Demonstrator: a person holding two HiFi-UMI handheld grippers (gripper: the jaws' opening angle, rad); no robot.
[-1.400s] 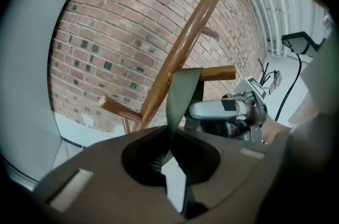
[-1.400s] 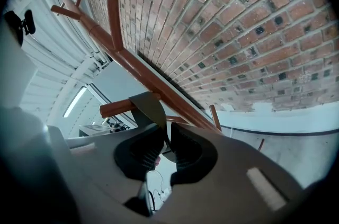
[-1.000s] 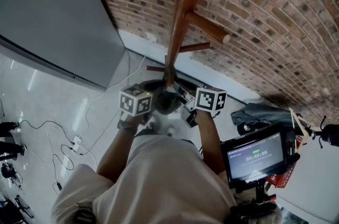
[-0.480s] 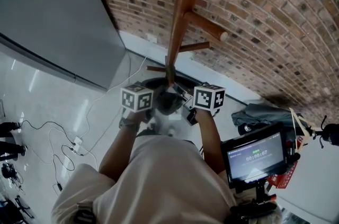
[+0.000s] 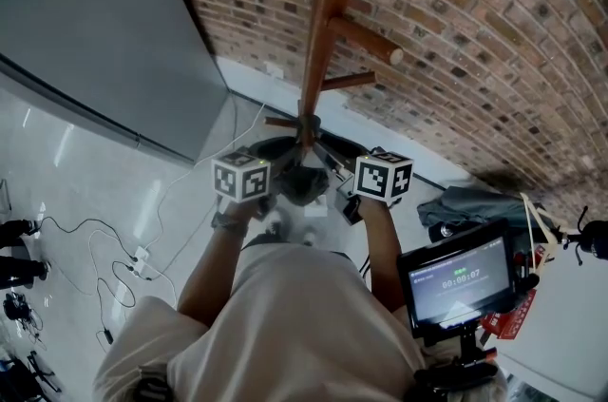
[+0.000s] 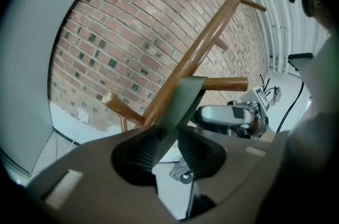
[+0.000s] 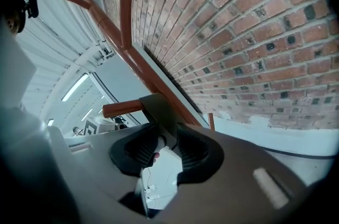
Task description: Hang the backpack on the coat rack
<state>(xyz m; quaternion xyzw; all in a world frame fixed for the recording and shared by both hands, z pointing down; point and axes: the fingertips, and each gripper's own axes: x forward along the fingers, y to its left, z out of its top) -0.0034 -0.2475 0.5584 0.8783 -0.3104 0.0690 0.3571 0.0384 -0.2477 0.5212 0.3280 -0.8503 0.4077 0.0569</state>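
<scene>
Our dark olive fabric backpack sat mid-frame against the brown wooden coat rack, its strap running upward over a peg. Our left gripper and right gripper were opening, the strap loose between their jaws.
</scene>
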